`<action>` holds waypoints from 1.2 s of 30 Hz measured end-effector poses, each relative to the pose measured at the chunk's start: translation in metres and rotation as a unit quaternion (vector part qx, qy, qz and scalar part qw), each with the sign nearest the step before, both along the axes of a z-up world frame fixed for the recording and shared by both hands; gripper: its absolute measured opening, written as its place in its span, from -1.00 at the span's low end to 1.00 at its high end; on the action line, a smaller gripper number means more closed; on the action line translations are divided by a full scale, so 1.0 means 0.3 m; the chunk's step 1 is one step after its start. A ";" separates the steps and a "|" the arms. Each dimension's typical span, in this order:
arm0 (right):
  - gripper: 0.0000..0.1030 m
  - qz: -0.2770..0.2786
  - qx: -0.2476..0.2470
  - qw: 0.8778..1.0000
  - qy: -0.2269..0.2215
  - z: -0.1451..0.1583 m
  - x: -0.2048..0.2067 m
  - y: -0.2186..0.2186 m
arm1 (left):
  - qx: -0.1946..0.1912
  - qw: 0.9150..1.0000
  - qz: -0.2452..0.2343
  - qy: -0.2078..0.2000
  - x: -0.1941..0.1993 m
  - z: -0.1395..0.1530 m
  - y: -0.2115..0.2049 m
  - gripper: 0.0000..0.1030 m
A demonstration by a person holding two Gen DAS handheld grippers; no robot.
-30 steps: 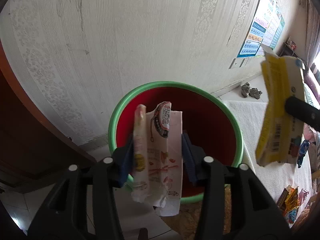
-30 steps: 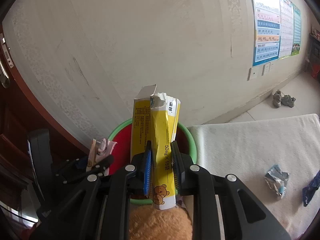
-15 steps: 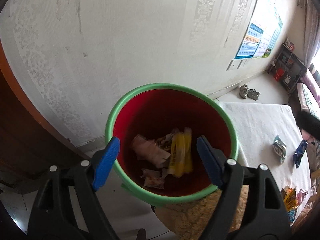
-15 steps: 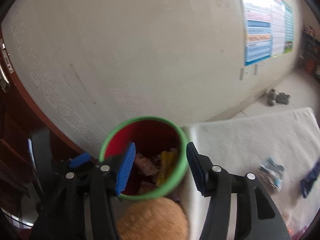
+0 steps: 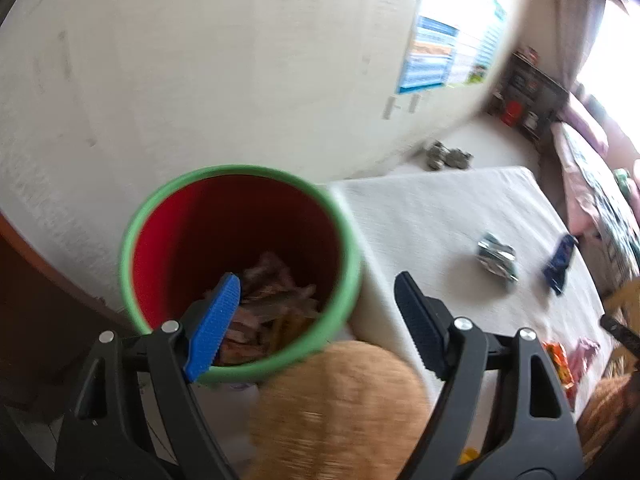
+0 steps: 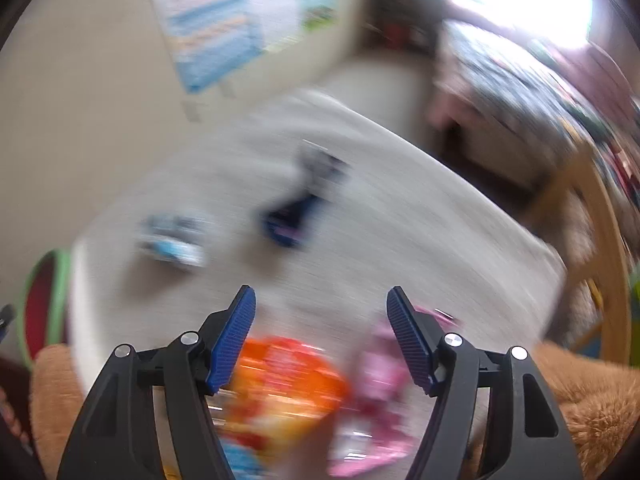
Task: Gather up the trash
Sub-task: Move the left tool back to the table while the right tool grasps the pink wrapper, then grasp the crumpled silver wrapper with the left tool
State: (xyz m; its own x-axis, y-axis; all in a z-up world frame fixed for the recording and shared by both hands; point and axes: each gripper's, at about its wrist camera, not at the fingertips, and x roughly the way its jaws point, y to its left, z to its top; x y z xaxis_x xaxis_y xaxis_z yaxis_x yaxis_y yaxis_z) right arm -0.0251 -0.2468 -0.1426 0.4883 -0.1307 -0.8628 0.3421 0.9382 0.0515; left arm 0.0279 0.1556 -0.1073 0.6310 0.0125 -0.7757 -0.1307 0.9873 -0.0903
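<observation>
A red bin with a green rim (image 5: 240,264) stands beside the white-clothed table (image 5: 432,216) and holds several wrappers (image 5: 272,300). My left gripper (image 5: 316,320) is open and empty above the bin's near rim. My right gripper (image 6: 320,332) is open and empty over the table, above an orange wrapper (image 6: 288,384) and a pink wrapper (image 6: 380,380). A silver wrapper (image 5: 496,258) and a dark blue wrapper (image 5: 558,264) lie farther out on the cloth; the right wrist view shows them blurred, silver (image 6: 172,240) and blue (image 6: 288,220). The bin's edge (image 6: 44,304) shows at far left.
A fuzzy tan cushion (image 5: 340,408) lies below the left gripper, against the bin and table. A wall with a poster (image 5: 440,56) is behind. Shoes (image 5: 446,156) sit on the floor. A wooden chair (image 6: 600,240) stands at the table's right.
Both grippers opened and dropped their wrappers into the bin. Since then the right gripper has swung right over the table; the left has shifted right too.
</observation>
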 end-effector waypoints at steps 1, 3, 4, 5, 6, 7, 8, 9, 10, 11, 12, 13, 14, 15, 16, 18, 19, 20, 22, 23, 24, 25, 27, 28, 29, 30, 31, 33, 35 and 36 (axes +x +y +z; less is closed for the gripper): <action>0.28 -0.018 0.010 1.000 0.017 -0.043 -0.011 -0.038 | -0.002 1.000 -0.009 0.001 0.001 0.003 -0.029 0.49; 0.28 -0.040 0.054 0.997 0.038 -0.101 -0.012 -0.081 | 0.000 1.000 -0.024 0.000 0.003 0.012 -0.087 0.49; 0.28 -0.050 0.068 0.996 0.043 -0.120 -0.015 -0.093 | 0.004 1.000 -0.031 -0.001 0.005 0.019 -0.117 0.49; 0.29 -0.053 0.066 0.995 0.046 -0.123 -0.014 -0.085 | 0.008 0.999 -0.035 -0.002 0.003 0.025 -0.138 0.49; 0.31 -0.052 0.062 0.996 0.049 -0.133 -0.009 -0.084 | 0.013 0.999 -0.041 -0.007 0.000 0.037 -0.164 0.49; 0.31 -0.049 0.061 0.996 0.052 -0.137 -0.004 -0.079 | 0.017 0.999 -0.045 -0.012 -0.003 0.048 -0.185 0.49; 0.31 -0.042 0.068 0.995 0.056 -0.146 0.004 -0.072 | 0.022 0.998 -0.050 -0.019 -0.006 0.064 -0.208 0.49; 0.25 -0.033 0.076 0.995 0.061 -0.155 0.014 -0.063 | 0.024 0.998 -0.052 -0.023 -0.011 0.071 -0.217 0.49; 0.23 -0.028 0.076 0.995 0.066 -0.156 0.025 -0.052 | 0.026 0.998 -0.054 -0.027 -0.012 0.083 -0.235 0.50; 0.21 -0.023 0.069 0.995 0.070 -0.164 0.023 -0.047 | 0.028 0.997 -0.058 -0.031 -0.012 0.092 -0.251 0.53; 0.09 -0.020 0.063 0.995 0.070 -0.168 0.019 -0.044 | 0.030 0.997 -0.061 -0.033 -0.011 0.098 -0.259 0.55; -0.01 -0.019 0.063 0.996 0.067 -0.169 0.017 -0.044 | 0.030 0.997 -0.063 -0.034 -0.012 0.103 -0.265 0.55; -0.18 -0.018 0.068 0.995 0.065 -0.166 0.013 -0.047 | 0.031 0.997 -0.064 -0.036 -0.010 0.105 -0.272 0.55; -0.19 -0.019 0.075 0.995 0.060 -0.163 0.011 -0.054 | 0.030 0.997 -0.066 -0.037 -0.010 0.107 -0.278 0.55; -0.19 -0.019 0.079 0.995 0.055 -0.162 0.010 -0.058 | 0.030 0.997 -0.067 -0.037 -0.013 0.107 -0.281 0.55; -0.25 -0.019 0.085 0.996 0.032 -0.138 -0.002 -0.060 | 0.029 0.997 -0.068 -0.036 -0.011 0.105 -0.284 0.55; -0.39 -0.016 0.085 0.996 0.023 -0.127 -0.002 -0.059 | 0.028 0.997 -0.070 -0.033 -0.010 0.101 -0.286 0.55; -0.47 -0.013 0.079 0.997 0.014 -0.111 -0.004 -0.054 | 0.028 0.997 -0.070 -0.031 -0.010 0.097 -0.290 0.55; -0.64 -0.004 0.073 0.997 -0.002 -0.087 -0.009 -0.042 | 0.028 0.997 -0.072 -0.025 -0.008 0.087 -0.297 0.55; -0.64 0.000 0.073 0.997 -0.007 -0.082 -0.009 -0.037 | 0.029 0.997 -0.073 -0.023 -0.008 0.083 -0.298 0.55; -0.64 0.005 0.070 0.997 -0.011 -0.075 -0.009 -0.029 | 0.030 0.997 -0.073 -0.022 -0.008 0.079 -0.300 0.55; -0.64 0.008 0.067 0.998 -0.013 -0.069 0.005 -0.024 | 0.030 0.997 -0.073 -0.021 -0.007 0.078 -0.303 0.55; -0.64 0.015 0.068 0.997 -0.023 -0.055 0.010 -0.021 | 0.031 0.997 -0.073 -0.019 -0.006 0.075 -0.308 0.55; -0.64 0.018 0.070 0.997 -0.028 -0.049 0.012 -0.017 | 0.032 0.997 -0.074 -0.019 -0.005 0.075 -0.312 0.55; -0.64 0.022 0.072 0.997 -0.033 -0.042 0.013 -0.014 | 0.034 0.996 -0.074 -0.020 -0.002 0.074 -0.320 0.55; -0.64 0.027 0.073 0.996 -0.036 -0.036 0.015 -0.012 | 0.037 0.996 -0.075 -0.021 -0.003 0.077 -0.323 0.55; -0.64 0.030 0.074 0.996 -0.038 -0.033 0.018 -0.009 | 0.039 0.996 -0.077 -0.022 -0.004 0.080 -0.328 0.55; -0.64 0.042 0.077 0.995 -0.043 -0.016 0.030 0.002 | 0.042 0.995 -0.081 -0.026 -0.005 0.090 -0.341 0.55; -0.64 0.060 0.072 0.994 -0.052 0.022 0.038 0.016 | 0.043 0.995 -0.084 -0.032 -0.010 0.100 -0.348 0.55; -0.64 0.070 0.066 0.994 -0.057 0.042 0.046 0.022 | 0.043 0.995 -0.086 -0.036 -0.010 0.108 -0.355 0.55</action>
